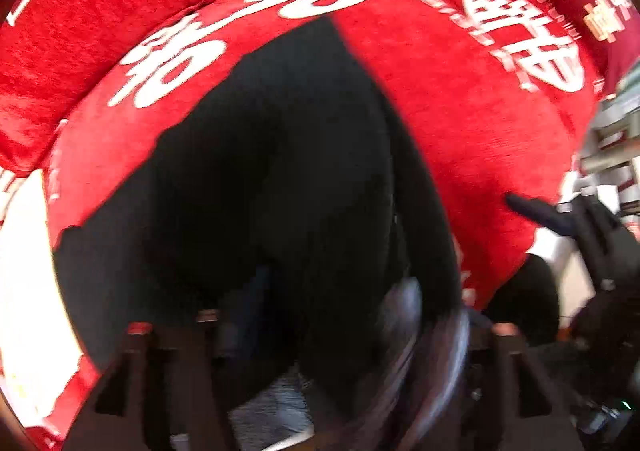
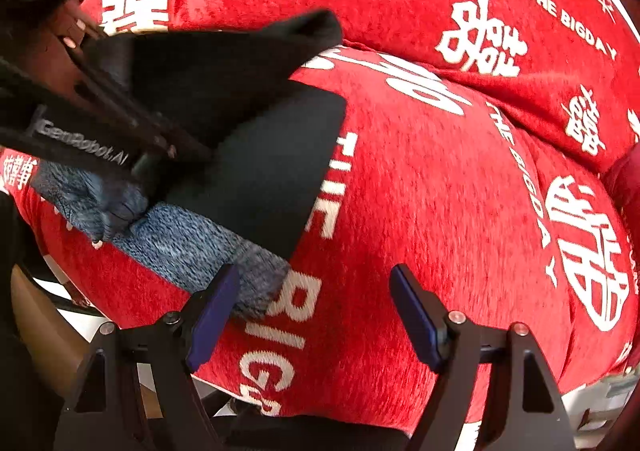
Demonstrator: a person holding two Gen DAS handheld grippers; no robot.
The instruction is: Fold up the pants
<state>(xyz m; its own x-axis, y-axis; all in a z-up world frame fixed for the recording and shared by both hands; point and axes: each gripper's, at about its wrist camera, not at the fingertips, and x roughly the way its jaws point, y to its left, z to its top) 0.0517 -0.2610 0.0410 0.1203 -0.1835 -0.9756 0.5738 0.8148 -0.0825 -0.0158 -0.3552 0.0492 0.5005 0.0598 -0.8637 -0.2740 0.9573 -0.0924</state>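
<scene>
Right gripper (image 2: pixel 314 315) is seen nearest, fingers wide apart, nothing between them, held over a red blanket (image 2: pixel 440 211) printed with white lettering. Just past its left finger, the pants (image 2: pixel 260 155), black with a blue-grey knit band, are laid folded on the blanket. Left gripper (image 2: pixel 160 155) is seen above the pants; whether its jaws are apart cannot be told.
</scene>
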